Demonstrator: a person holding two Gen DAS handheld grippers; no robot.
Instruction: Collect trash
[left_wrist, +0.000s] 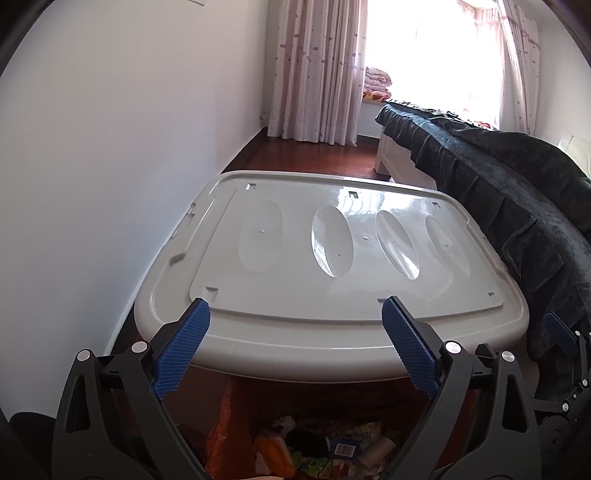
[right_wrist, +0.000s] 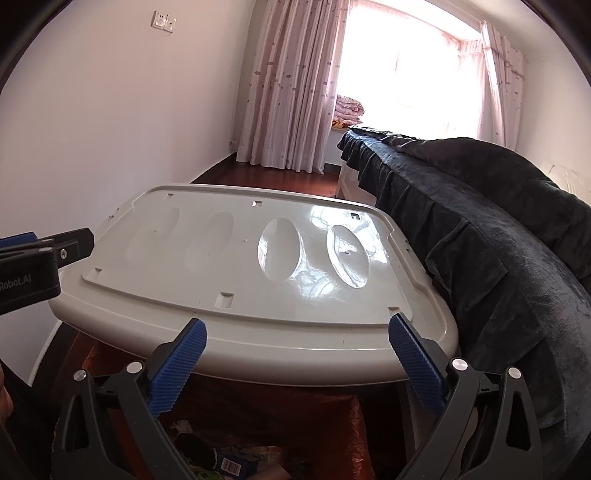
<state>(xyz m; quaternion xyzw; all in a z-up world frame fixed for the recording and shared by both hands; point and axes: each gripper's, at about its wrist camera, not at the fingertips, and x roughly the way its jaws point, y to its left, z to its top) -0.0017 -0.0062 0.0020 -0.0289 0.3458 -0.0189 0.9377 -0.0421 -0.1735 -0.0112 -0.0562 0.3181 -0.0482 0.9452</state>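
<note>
A bin lined with an orange bag (left_wrist: 221, 424) sits low in front, holding mixed trash (left_wrist: 332, 448): wrappers, a barcode box, crumpled paper. It also shows in the right wrist view (right_wrist: 236, 461). My left gripper (left_wrist: 295, 314) is open and empty, held above the bin at the near edge of a grey plastic lid (left_wrist: 332, 258). My right gripper (right_wrist: 297, 332) is open and empty, also at the lid's near edge (right_wrist: 258, 332). The left gripper's body shows at the left of the right wrist view (right_wrist: 40, 254).
The grey storage-box lid has several oval dimples. A bed under a dark blanket (left_wrist: 498, 192) runs along the right. A white wall (left_wrist: 110, 166) is on the left. Curtains (left_wrist: 314, 70) and a bright window are at the back, above wooden floor (left_wrist: 306, 155).
</note>
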